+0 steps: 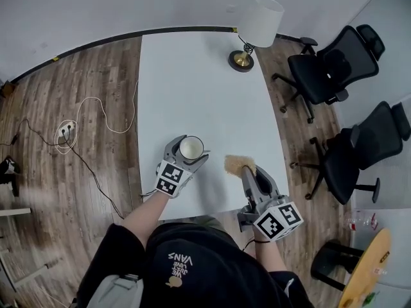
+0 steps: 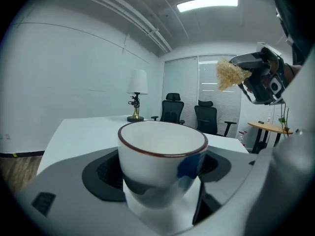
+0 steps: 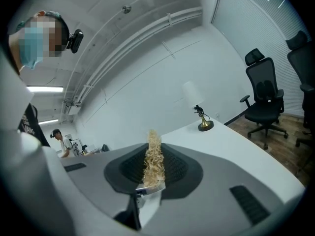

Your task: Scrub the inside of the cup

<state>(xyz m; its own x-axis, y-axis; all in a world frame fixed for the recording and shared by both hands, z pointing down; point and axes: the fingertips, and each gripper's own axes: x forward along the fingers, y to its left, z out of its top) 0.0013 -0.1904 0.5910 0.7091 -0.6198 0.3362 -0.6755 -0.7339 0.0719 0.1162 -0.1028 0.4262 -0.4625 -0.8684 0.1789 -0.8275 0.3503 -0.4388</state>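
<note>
A white cup (image 2: 162, 154) was held clamped in the left tool (image 1: 188, 152) over the near edge of the bench (image 1: 192, 76). A tan fibrous scrubber (image 1: 236, 164) was pinched in the right tool (image 1: 250, 174), just beside the cup.

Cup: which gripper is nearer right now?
Left. The left gripper is shut on the cup; the right gripper holds a scrubber off to the cup's right, not touching.

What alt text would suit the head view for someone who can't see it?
A person at a white table holds a white cup in the left gripper and a tan scrubber in the right gripper, apart from the cup. A lamp stands farther back.
</note>
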